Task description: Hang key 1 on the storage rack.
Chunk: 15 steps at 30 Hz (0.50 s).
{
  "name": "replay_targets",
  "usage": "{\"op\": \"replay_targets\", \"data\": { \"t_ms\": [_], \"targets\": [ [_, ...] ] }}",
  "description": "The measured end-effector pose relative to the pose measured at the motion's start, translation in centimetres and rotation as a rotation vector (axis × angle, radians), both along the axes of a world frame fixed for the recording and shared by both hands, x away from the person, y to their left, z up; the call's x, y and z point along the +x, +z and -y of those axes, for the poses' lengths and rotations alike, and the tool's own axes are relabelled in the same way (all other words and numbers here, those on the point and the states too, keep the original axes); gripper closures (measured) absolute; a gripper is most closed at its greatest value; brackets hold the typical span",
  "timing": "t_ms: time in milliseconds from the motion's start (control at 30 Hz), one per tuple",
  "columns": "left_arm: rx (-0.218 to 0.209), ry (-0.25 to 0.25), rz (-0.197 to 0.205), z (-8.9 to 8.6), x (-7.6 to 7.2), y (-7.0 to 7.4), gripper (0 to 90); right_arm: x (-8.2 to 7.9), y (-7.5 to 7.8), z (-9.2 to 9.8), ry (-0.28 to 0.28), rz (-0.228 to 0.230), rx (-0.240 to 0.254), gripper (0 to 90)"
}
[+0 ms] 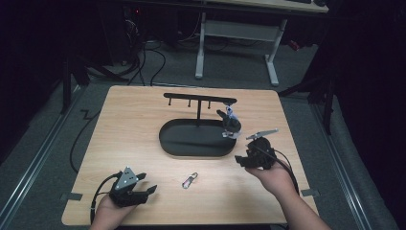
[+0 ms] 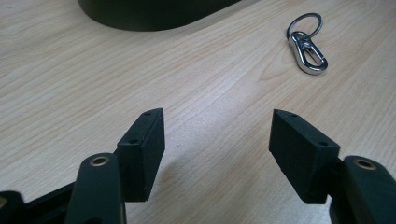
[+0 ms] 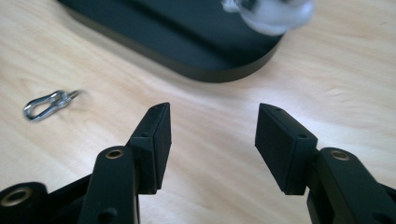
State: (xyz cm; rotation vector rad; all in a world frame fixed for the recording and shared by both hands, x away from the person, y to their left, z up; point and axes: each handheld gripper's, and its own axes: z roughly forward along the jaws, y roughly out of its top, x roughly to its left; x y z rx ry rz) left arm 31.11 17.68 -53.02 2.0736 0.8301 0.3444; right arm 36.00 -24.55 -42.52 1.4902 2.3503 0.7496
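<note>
The right gripper (image 1: 241, 159) hovers low over the worktop (image 1: 134, 120) near its right edge, just off the right end of the black oval base (image 1: 191, 139); its jaws stand partly apart with nothing but bare wood between them, as the right gripper view (image 3: 212, 140) shows, and no pad touches anything. The left gripper (image 1: 146, 189) rests close to the front edge toward the front-left corner, its jaws spread wide and empty, the wood grain plain between them in the left gripper view (image 2: 217, 144). Between the two grippers, nearer the front edge than the back, lies the silver snap hook (image 1: 189, 180) with its split ring, flat on the worktop and apart from both; in the left gripper view it sits ahead and to the right of the jaws (image 2: 307, 44), and in the right gripper view it lies off to the left, blurred (image 3: 46, 105). The oval base sits in the middle of the worktop, with a thin post rising from it to a horizontal hanging bar (image 1: 198, 98) that carries small pegs. From the right end of that bar a keychain charm (image 1: 231, 122) hangs, dark with a pale part, reaching down to the right end of the base; its exact shape is too small to tell. A hand (image 1: 273, 179) holds the right gripper from the front edge.
</note>
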Motion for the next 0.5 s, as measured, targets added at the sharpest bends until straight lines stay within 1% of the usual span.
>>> {"op": "replay_targets", "data": {
  "t_ms": [33, 67, 100, 133, 167, 200, 233, 267, 333, 367, 400, 433, 500],
  "targets": [
    [-0.001, -0.001, -0.002, 0.1, 0.0, 0.0, 36.9, -0.5, -0.4, 0.1, 0.003, 0.012, 0.014, 46.1],
    [0.000, -0.004, -0.006, 0.2, -0.1, 0.0, 37.4, -1.1, -0.8, 0.1, 0.003, 0.044, 0.012, 46.1],
    [0.002, -0.004, -0.007, 0.3, -0.1, 0.0, 37.8, -1.8, -1.2, 0.1, 0.022, 0.084, 0.010, 46.1],
    [0.004, -0.006, -0.007, 0.4, -0.2, 0.0, 38.0, -2.4, -1.7, 0.1, 0.032, 0.114, 0.013, 45.6],
    [0.005, -0.004, -0.001, 0.5, -0.2, 0.0, 38.4, -3.0, -2.2, 0.1, 0.032, 0.134, 0.020, 45.6],
    [0.006, -0.003, 0.001, 0.5, -0.3, 0.0, 39.1, -3.6, -2.8, 0.3, 0.026, 0.148, 0.038, 46.1],
    [0.003, 0.001, 0.007, 0.6, -0.4, 0.0, 39.7, -4.1, -3.4, 0.5, 0.016, 0.170, 0.070, 46.1],
    [0.001, 0.003, 0.006, 0.7, -0.4, 0.1, 40.0, -4.6, -4.1, 0.7, 0.012, 0.182, 0.096, 46.4],
    [-0.008, 0.007, -0.001, 0.9, -0.4, 0.1, 40.3, -5.7, -5.2, 1.2, -0.002, 0.229, 0.134, 47.0],
    [-0.021, 0.008, -0.015, 0.9, -0.4, 0.2, 40.4, -6.2, -5.7, 1.4, -0.015, 0.248, 0.166, 48.1],
    [-0.045, 0.006, -0.029, 1.0, -0.4, 0.3, 40.6, -6.7, -6.1, 1.8, -0.026, 0.274, 0.196, 48.4],
    [-0.066, 0.005, -0.030, 1.1, -0.5, 0.6, 41.0, -7.2, -6.5, 2.1, -0.031, 0.299, 0.224, 48.5],
    [-0.083, 0.012, -0.019, 1.6, -0.7, 1.1, 42.1, -8.2, -7.3, 2.8, -0.055, 0.346, 0.238, 48.4]
  ]
}}
